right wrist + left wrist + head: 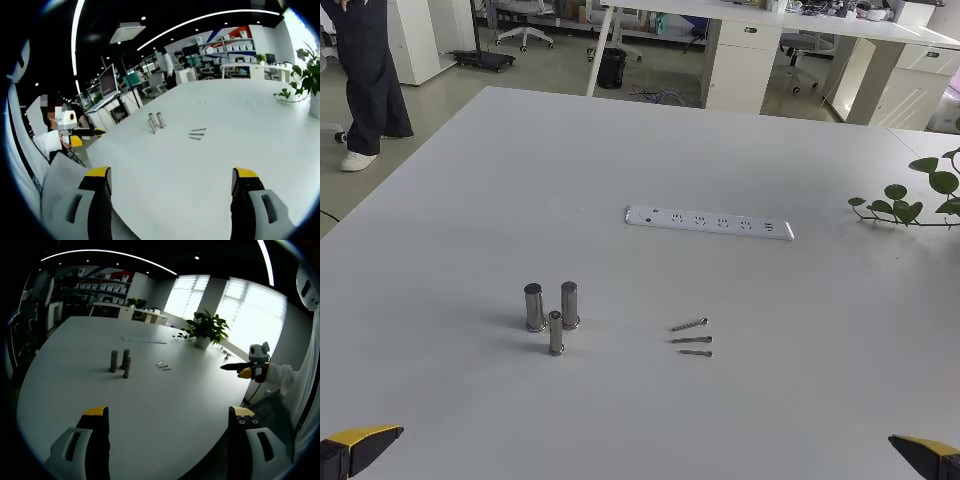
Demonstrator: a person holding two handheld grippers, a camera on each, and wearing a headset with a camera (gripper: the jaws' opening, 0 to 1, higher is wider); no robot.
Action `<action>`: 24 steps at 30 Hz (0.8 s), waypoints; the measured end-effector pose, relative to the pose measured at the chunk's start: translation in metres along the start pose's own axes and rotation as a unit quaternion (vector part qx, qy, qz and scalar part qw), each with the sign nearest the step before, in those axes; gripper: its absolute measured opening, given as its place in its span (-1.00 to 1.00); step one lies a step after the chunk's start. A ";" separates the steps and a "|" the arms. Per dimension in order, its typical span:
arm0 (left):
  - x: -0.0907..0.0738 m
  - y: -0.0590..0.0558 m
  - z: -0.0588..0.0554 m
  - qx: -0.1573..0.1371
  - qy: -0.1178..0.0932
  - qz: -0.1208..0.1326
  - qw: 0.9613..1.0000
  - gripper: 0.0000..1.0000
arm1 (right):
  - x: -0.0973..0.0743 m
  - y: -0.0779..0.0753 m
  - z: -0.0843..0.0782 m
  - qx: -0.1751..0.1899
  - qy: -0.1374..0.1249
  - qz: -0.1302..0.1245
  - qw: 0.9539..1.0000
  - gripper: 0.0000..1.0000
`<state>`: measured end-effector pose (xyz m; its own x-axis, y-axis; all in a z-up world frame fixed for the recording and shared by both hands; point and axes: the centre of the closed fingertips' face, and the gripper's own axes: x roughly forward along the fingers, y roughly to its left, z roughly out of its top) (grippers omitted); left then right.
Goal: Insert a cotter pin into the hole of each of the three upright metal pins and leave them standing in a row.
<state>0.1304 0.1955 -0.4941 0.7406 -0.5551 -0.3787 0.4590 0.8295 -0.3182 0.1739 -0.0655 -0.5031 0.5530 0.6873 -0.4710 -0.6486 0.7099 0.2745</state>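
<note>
A: Where is everything?
B: The left gripper [168, 412] is held wide. The pins [556, 333] are stood clustered on the table [470, 200], with the cotters [691, 339] laid to their right. The right gripper [171, 173] is held wide too.
A: Handling?
B: The cotters are judged light, thin and slippery, so they are best pinched at the head.

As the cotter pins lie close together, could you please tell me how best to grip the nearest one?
The nearest cotter pin lies flat on the table, its near side free, so probably grip its thin shaft from above with the right gripper, jaws across its length.
</note>
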 end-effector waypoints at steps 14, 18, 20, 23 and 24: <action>0.002 0.005 0.011 0.005 -0.001 0.006 1.000 0.98 | 0.002 -0.002 0.001 -0.020 0.016 -0.004 1.000 0.87; 0.003 0.005 0.013 0.025 0.012 0.004 1.000 0.98 | 0.000 -0.008 0.001 -0.005 0.011 -0.009 1.000 0.86; 0.004 0.006 0.015 0.028 0.014 0.005 0.999 0.98 | -0.001 -0.009 0.001 -0.010 0.010 -0.013 1.000 0.84; 0.007 0.006 0.028 0.042 -0.020 0.003 0.999 0.98 | -0.004 -0.008 0.000 -0.010 0.013 -0.011 1.000 0.83; 0.007 0.005 0.029 0.032 -0.022 0.000 0.999 0.98 | -0.005 -0.008 -0.001 -0.009 0.015 -0.012 1.000 0.83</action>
<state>0.1520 0.1976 -0.4736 0.7611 -0.5524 -0.3399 0.4875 0.8329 -0.2620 0.1759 -0.0750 -0.5038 0.5519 0.6656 -0.5024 -0.6449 0.7226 0.2488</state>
